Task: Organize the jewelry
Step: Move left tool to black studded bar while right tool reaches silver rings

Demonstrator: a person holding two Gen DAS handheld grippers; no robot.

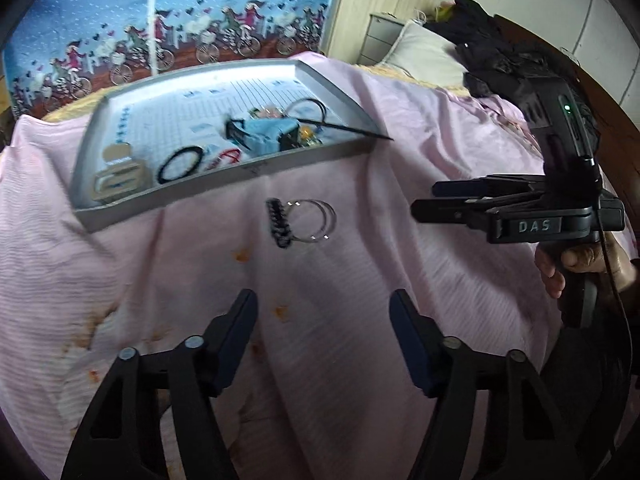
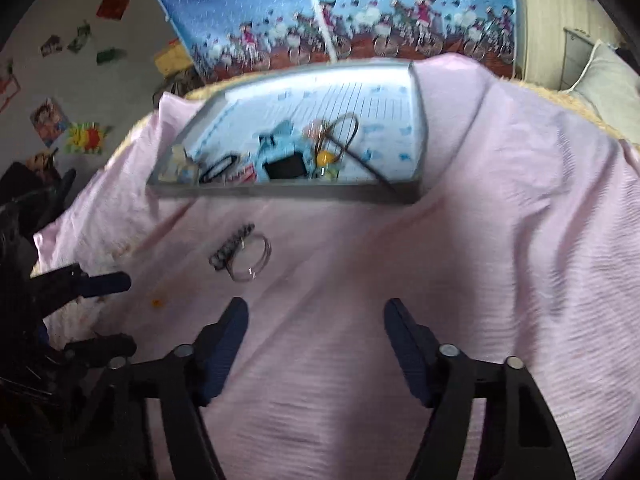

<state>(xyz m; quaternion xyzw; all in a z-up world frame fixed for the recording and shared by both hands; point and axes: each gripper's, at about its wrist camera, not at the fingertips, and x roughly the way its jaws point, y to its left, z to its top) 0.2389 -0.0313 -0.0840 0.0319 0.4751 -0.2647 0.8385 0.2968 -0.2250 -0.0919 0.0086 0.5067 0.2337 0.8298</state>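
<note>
Both tools stand wide open and empty above the pink bedsheet (image 1: 360,280): the left tool (image 1: 324,320) low in its own view, the right tool (image 2: 316,324) likewise. Just ahead of their fingertips lie thin silver bangles (image 1: 314,220) touching a black beaded bracelet (image 1: 280,222). Beyond these sits the grey tray (image 1: 224,178), holding a black ring-shaped band (image 1: 180,164) and other blurred pieces.

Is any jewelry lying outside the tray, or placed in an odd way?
Yes. A black beaded bracelet and thin wire bangles lie on the pink sheet, outside the grey tray. A black stick pokes over its rim.
</note>
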